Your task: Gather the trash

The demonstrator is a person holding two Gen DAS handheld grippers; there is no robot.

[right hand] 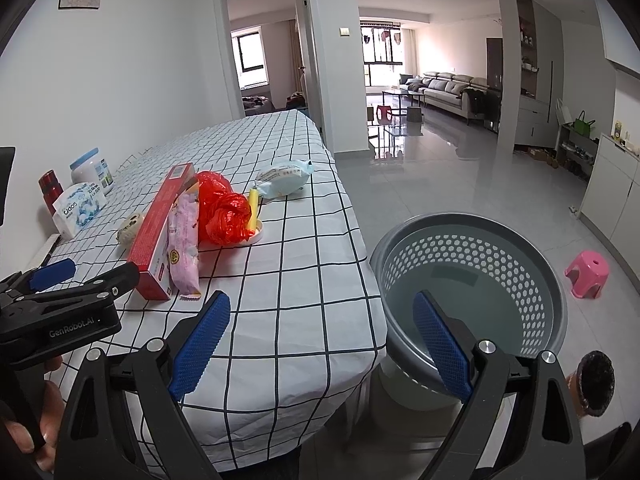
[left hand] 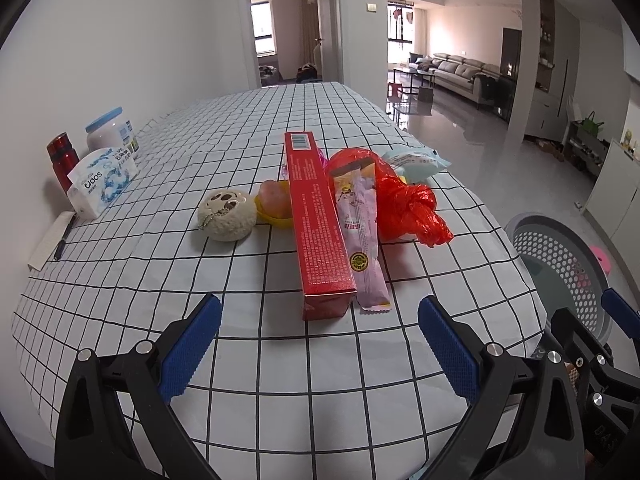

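A long red box lies on the checked tablecloth, with a purple snack wrapper along its right side. Behind them sit a knotted red plastic bag and a pale blue packet. A yellow stick stands on a small lid beside the bag. My left gripper is open, just short of the box's near end. My right gripper is open over the table's corner, next to the grey perforated basket.
At the left are a round plush ball, a yellow dish with a pink thing in it, a tissue pack, a red bottle, a white jar and a pen on a notepad. A pink stool stands on the floor.
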